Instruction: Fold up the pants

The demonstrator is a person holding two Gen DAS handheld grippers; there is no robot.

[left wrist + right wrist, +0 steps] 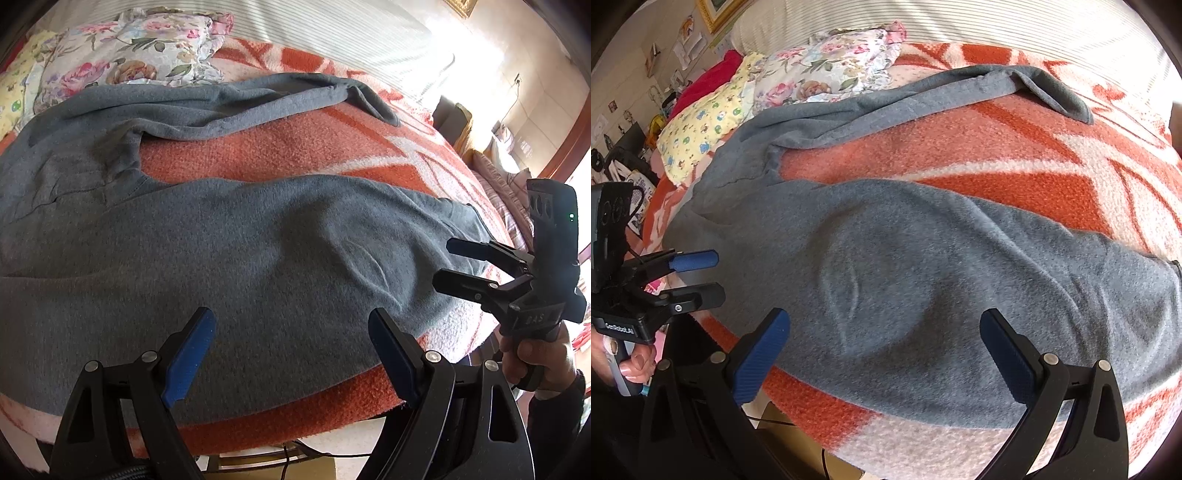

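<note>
Grey fleece pants [229,236] lie spread on the bed, waist to the left, the two legs splayed apart to the right; they also show in the right wrist view [923,258]. The near leg runs along the bed's front edge, the far leg [229,107] lies bunched toward the pillows. My left gripper [291,332] is open and empty, just above the near leg by the front edge. My right gripper [882,332] is open and empty above the same leg, further toward its cuff. Each gripper shows in the other's view: the right [448,264], the left [714,275].
An orange and white patterned blanket [295,147] covers the bed. Floral pillows [125,51] and a yellow printed pillow [705,122] lie at the bed's head. A striped surface [332,33] lies behind the bed. The bed's front edge drops off just below the grippers.
</note>
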